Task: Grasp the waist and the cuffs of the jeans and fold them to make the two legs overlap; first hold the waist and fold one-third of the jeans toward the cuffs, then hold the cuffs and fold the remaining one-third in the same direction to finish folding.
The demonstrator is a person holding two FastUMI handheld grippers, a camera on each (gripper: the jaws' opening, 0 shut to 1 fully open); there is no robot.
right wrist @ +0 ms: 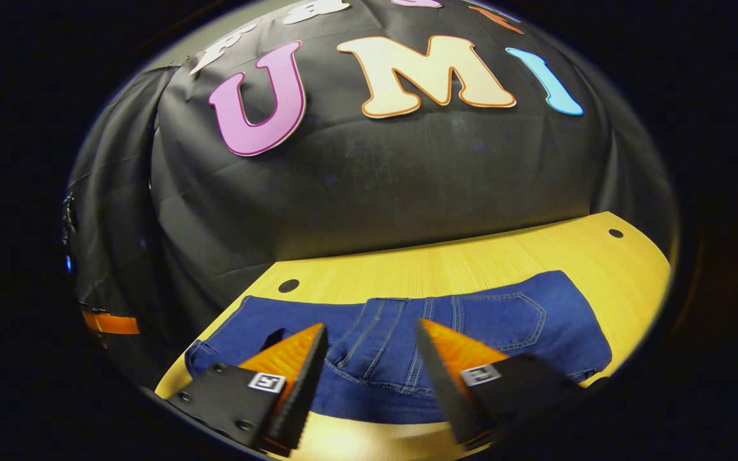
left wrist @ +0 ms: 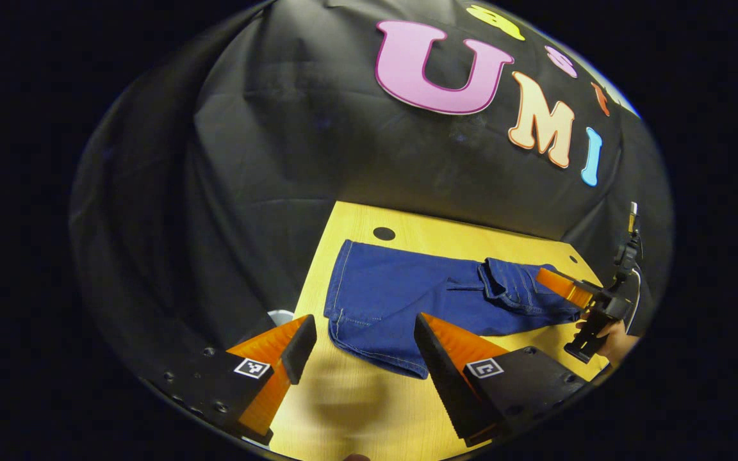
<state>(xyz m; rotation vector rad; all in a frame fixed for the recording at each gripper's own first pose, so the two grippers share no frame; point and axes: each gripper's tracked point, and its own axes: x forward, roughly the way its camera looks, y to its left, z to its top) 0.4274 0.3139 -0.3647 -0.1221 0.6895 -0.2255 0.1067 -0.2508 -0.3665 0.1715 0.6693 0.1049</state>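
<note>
Left tongs (left wrist: 362, 349), nearest the lens in left gripper view: fingers spread wide, nothing between them, hovering above bare tabletop (left wrist: 356, 410) just off the near edge of the jeans (left wrist: 394, 294); one fingertip (left wrist: 421, 323) overlaps the jeans' near hem edge in the pic, contact can't be judged. Jeans: blue denim, lying flat on the yellow wood tabletop, roughly centred, long axis running across it; cuff end w/ stitched hems toward the side of the jeans nearest the left tongs, waist end w/ pocket and seams at the far side. Fabric looks doubled, upper layer over lower, edges approx. aligned. Right tongs (left wrist: 558, 282), seen farther off in left gripper view: at the waist end of the jeans, a finger tip resting at or over the waistband; held by a hand (left wrist: 612, 336) beyond that end. Right gripper view: right tongs (right wrist: 369, 346) parted wide, empty, poised above the waistband area of the jeans (right wrist: 510, 320), back pocket just beyond one fingertip. Tabletop (right wrist: 446, 262) has small dark round holes near the edge behind the jeans. Black cloth wall rises directly behind the tabletop, past the jeans.
</note>
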